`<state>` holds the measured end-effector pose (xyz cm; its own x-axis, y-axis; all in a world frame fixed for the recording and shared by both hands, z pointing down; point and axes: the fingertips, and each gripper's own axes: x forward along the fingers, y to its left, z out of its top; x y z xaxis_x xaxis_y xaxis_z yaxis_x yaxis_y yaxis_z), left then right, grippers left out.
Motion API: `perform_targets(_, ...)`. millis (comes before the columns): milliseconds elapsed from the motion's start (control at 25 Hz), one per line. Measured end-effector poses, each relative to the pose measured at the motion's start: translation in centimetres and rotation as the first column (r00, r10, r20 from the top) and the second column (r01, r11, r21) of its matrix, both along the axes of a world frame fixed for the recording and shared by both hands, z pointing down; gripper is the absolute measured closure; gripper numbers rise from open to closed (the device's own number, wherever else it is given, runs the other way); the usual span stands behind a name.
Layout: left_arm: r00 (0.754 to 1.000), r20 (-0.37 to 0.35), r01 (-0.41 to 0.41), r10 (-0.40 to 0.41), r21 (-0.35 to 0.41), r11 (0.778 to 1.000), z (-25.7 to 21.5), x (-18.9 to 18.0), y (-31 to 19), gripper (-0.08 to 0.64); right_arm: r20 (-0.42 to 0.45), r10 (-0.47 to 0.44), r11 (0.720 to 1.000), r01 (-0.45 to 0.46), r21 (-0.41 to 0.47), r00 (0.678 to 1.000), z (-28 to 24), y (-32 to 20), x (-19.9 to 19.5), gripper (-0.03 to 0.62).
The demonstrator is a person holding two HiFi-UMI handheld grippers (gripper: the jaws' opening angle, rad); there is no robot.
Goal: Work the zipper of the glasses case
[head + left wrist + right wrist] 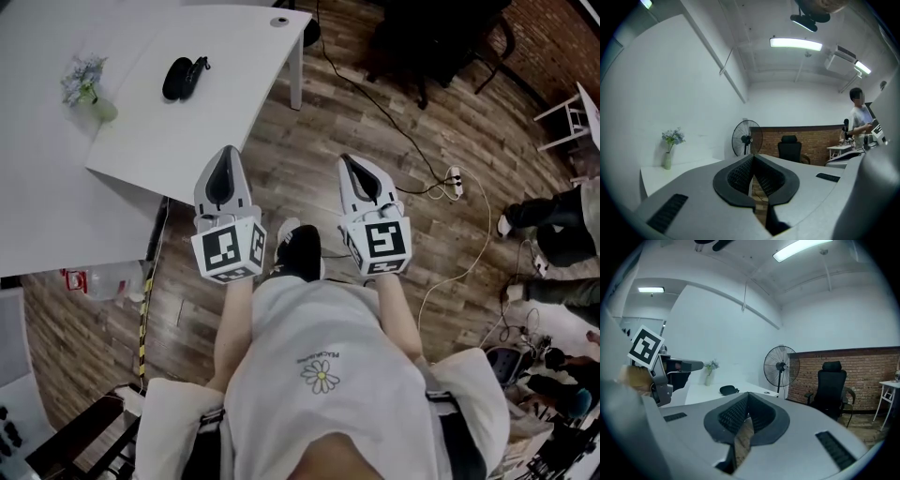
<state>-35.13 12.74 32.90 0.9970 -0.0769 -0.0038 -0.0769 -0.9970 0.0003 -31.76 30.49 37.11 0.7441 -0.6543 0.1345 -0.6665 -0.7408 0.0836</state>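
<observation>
A black glasses case [182,77] lies on the white table [234,84] at the upper left of the head view, and shows small in the right gripper view as the glasses case [728,390]. My left gripper [222,169] and right gripper [358,174] are held side by side over the wooden floor, well short of the table and away from the case. Both are shut with nothing between the jaws. In the gripper views, the left gripper [753,157] and right gripper [747,395] have their tips pressed together.
A small vase of flowers [89,89] stands on a second white table [47,187] at the left. Cables and a power strip [455,183] lie on the floor to the right. Other people's legs [548,230] are at the right edge. A fan [781,367] and an office chair [832,385] stand further back.
</observation>
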Motion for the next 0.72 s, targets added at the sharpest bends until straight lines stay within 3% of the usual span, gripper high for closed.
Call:
perform_targets(320,1.000,-0.021,-0.010,0.010,0.018,1.000,0.6,6.1,0.2,0.545,0.001,-0.019,1.000,0.019,-0.004,1.000,1.2,0.1,5.0,0.584)
perform_targets(560,1.000,-0.025,0.002,-0.001,0.039,0.999,1.3,14.8,-2.1,0.545,-0.017,-0.054,0.998,0.054,-0.012,0.998,1.1,-2.6,12.9,0.584)
perform_targets(720,0.997,-0.054,0.055,-0.053,0.028,0.998,0.8,21.3,-5.0,0.545,-0.019,-0.123,0.991,0.122,-0.046,0.992,1.3,-6.1,20.5,0.584)
